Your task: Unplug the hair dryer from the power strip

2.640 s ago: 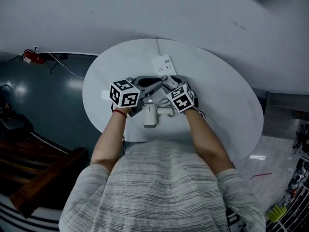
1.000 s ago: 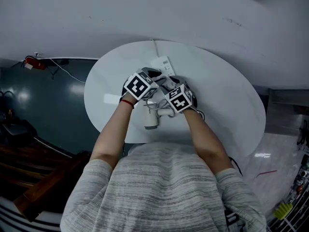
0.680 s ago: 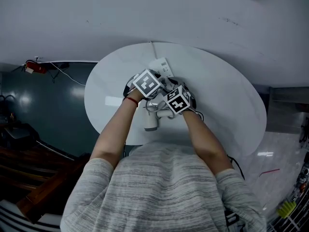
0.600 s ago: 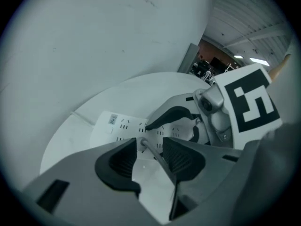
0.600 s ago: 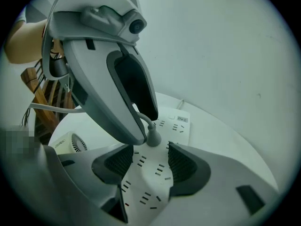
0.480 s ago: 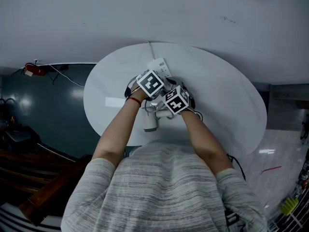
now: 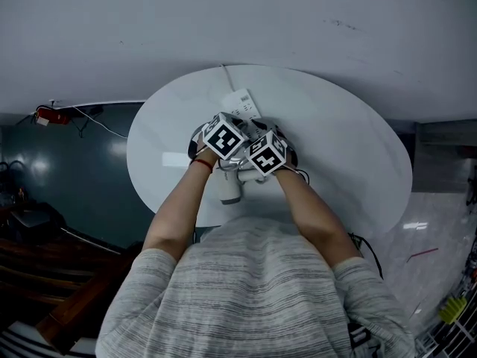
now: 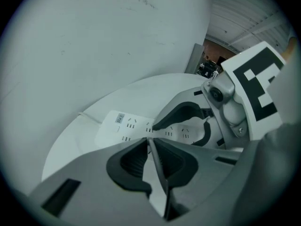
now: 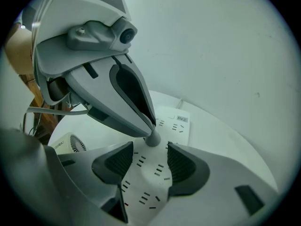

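Observation:
A white power strip (image 7: 240, 101) lies at the far side of a round white table (image 7: 343, 162). The white hair dryer (image 7: 229, 190) rests nearer me, its vented end (image 9: 70, 145) showing in the right gripper view. Its grey plug (image 9: 153, 139) stands in the strip (image 9: 181, 121). My left gripper (image 9: 151, 126) points steeply down; its jaws have just been closing and now pinch the top of that plug. In the left gripper view the pads (image 8: 136, 161) are almost together. My right gripper (image 9: 150, 155) is open, its jaws straddling the strip just behind the plug.
The strip's cord (image 7: 223, 77) runs off the table's far edge towards the wall. A dark floor lies left of the table, with a red object (image 7: 45, 115) and a thin wire (image 7: 104, 121). Both forearms crowd the table's middle.
The left gripper has swung from left of the dryer in beside the right gripper, dipped onto the strip, and its jaws have come together. The right gripper has stayed put.

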Tool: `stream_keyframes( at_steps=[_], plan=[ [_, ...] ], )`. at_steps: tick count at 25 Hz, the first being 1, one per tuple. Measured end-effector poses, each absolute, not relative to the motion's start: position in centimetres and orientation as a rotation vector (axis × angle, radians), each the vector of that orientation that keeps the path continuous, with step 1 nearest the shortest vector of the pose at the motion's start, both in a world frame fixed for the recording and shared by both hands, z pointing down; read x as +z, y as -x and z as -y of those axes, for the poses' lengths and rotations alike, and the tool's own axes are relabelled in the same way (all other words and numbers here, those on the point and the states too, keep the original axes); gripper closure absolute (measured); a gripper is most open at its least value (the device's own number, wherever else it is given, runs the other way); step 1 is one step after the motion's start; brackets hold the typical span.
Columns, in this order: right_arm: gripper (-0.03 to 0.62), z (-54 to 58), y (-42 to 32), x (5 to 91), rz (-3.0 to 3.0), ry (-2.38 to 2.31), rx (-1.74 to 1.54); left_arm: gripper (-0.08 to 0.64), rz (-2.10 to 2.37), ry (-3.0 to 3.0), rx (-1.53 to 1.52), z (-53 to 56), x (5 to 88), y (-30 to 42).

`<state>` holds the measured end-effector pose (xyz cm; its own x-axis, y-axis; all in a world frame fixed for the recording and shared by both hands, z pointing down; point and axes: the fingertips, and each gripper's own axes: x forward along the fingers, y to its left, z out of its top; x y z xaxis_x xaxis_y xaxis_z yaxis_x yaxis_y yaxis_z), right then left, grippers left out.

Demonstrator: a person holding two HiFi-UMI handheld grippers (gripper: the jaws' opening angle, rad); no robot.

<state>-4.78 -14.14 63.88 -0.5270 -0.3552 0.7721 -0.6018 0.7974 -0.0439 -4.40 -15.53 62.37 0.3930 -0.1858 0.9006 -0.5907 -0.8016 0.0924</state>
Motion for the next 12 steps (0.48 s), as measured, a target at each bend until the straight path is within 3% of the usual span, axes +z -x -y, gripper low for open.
stream_keyframes(
  at_steps=[12],
  plan=[
    [0.354, 14.16, 4.98, 63.86, 2.163, -0.675, 0.427, 0.517, 0.704, -2.387, 1.33, 15.3, 61.9, 4.66]
  ],
)
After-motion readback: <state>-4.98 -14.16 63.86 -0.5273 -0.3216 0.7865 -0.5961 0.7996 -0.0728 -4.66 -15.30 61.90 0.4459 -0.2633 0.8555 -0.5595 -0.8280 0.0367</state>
